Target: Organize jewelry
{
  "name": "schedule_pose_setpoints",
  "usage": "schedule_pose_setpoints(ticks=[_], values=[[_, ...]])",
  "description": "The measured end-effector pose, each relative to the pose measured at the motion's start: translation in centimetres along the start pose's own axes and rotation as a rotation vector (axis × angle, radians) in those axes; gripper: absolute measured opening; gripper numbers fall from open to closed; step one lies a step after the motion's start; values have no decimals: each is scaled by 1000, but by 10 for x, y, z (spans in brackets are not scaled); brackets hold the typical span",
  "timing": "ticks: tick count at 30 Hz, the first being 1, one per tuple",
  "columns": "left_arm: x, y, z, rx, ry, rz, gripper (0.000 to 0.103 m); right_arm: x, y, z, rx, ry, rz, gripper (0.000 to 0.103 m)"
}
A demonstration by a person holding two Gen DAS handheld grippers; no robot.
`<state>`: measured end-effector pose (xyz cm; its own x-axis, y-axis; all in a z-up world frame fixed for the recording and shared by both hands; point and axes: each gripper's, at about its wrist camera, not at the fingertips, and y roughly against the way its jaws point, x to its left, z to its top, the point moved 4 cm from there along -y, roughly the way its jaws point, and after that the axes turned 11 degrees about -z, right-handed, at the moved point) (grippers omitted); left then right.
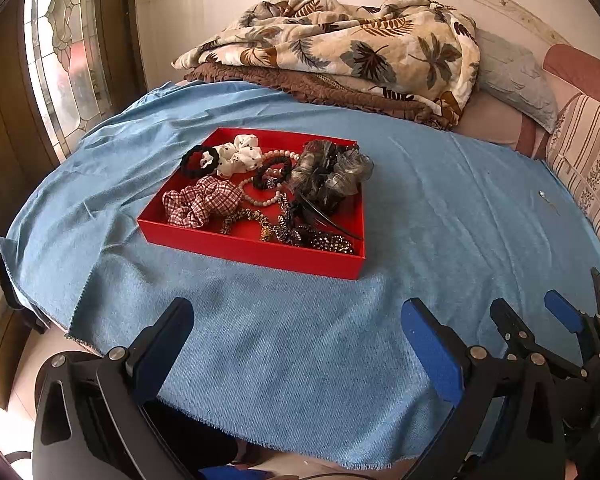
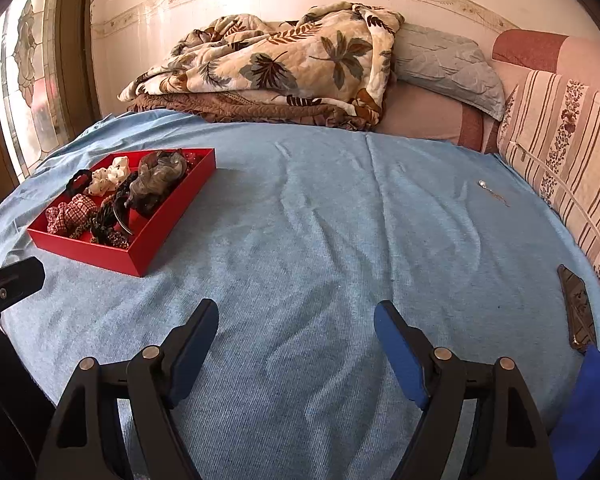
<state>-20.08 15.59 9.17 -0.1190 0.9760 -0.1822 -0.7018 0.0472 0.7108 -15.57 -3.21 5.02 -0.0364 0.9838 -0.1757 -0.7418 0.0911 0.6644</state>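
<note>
A: Where's the jewelry?

B: Piled in the red tray (image 1: 256, 250), your landmark. At its left, the checked scrunchie (image 1: 202, 202): soft, light, pinch the bunched fabric. Toward the middle, the pearl bracelet (image 1: 260, 196): slippery, probably delicate, take the strand crosswise.

A: Grippers?

B: Near side of the tray, your left gripper (image 1: 300, 340) and right gripper (image 2: 296, 344) both gape, empty
</note>
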Motion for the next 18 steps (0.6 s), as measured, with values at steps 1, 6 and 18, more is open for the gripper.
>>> schedule_pose_setpoints(ticks=[1,6,18], values=[[0,0,0,1,-1,0,103,0,0,0,-2,2,-1,84],[2,2,1,-9,3,-21,103,2,2,1,3,5,4,84],[16,10,0,-26,43,-25,103,21,26,31,-88,78,17,89]])
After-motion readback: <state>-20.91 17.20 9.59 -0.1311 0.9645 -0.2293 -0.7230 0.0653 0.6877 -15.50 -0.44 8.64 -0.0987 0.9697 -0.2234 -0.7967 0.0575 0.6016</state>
